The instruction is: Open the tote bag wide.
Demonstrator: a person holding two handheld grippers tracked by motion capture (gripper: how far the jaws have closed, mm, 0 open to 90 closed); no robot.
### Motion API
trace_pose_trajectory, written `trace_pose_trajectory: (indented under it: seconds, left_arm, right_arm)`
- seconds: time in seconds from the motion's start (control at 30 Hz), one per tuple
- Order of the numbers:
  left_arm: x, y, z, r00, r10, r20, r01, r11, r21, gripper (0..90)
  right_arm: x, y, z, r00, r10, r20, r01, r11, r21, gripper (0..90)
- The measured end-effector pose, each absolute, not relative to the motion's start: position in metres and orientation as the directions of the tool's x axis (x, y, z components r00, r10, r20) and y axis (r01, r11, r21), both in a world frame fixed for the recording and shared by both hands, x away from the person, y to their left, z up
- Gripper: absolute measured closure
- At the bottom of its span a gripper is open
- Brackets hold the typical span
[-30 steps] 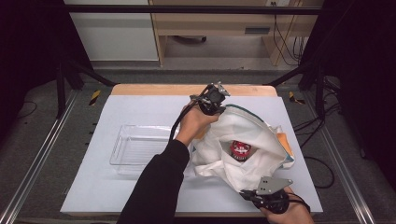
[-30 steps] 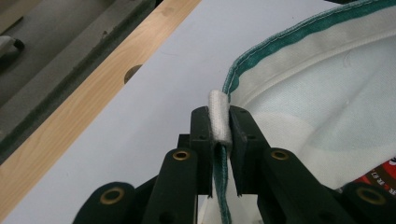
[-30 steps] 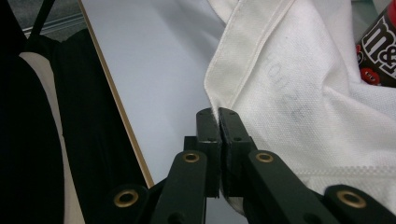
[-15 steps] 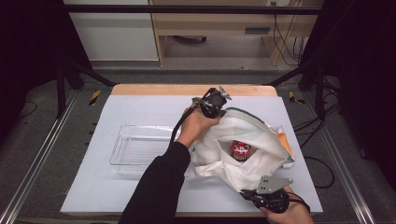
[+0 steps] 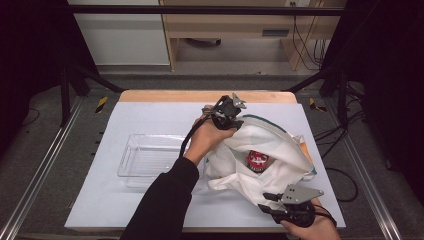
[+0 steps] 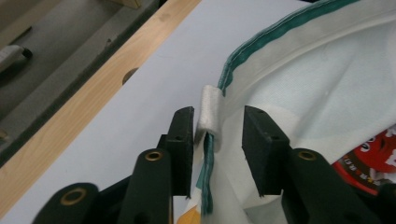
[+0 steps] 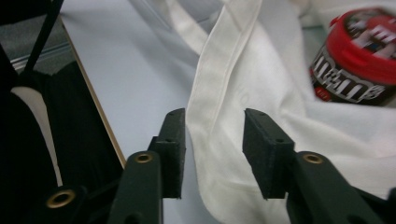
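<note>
white cloth bag with green-trimmed rim (image 5: 272, 150) lies on worktop (image 5: 150, 120), red-lidded candy tub (image 5: 257, 160) inside. left gripper (image 6: 217, 133) jaws just opened, rim loose between. right gripper (image 7: 212, 140) jaws just opened, strap (image 7: 219, 70) between, seemingly unpinched; right gripper nearer tub.

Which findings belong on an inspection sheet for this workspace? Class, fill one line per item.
Surface: white sheet over a wooden table.
Job's things: white cloth bag with green trim, lying open; red-lidded candy tub inside it.
Clutter: clear plastic tray left of the bag.
Grippers: left gripper and right gripper have just been opening; bag fabric lies between each pair of jaws, pads not pressing.
Cables: black cable trails from the left gripper; more on the floor at right.
Surroundings: metal frame rails, dark curtains, shelving beyond.
</note>
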State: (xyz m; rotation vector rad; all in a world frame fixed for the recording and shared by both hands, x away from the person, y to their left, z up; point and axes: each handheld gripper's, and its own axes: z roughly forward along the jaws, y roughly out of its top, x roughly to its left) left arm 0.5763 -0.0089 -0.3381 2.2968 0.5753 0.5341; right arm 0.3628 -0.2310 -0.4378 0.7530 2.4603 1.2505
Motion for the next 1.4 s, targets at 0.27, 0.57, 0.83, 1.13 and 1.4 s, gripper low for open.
trace_pose_trajectory:
  seconds: [0.27,0.57,0.83,1.13,1.4]
  left_arm:
    - [0.557,0.003,-0.318,0.818,0.535,0.211,0.219,-0.629,0.746,49.3]
    - [0.533,0.021,-0.311,0.82,0.526,0.225,0.195,-0.627,0.754,39.8]
    - [0.504,0.04,-0.319,0.832,0.515,0.207,0.178,-0.601,0.779,33.9]
    - [0.475,0.059,-0.332,0.846,0.492,0.205,0.155,-0.594,0.789,32.2]
    - [0.463,0.057,-0.34,0.861,0.465,0.208,0.135,-0.601,0.788,31.4]
  right_arm:
    - [0.361,-0.235,-0.417,-0.802,0.595,-0.051,0.29,0.462,0.838,45.8]
    - [0.367,-0.242,-0.385,-0.756,0.638,-0.146,0.239,0.477,0.846,36.6]
    - [0.381,-0.255,-0.347,-0.714,0.672,-0.196,0.247,0.504,0.828,36.4]
    - [0.402,-0.264,-0.317,-0.685,0.688,-0.241,0.249,0.531,0.81,40.2]
    - [0.439,-0.278,-0.32,-0.645,0.726,-0.237,0.319,0.538,0.78,41.2]
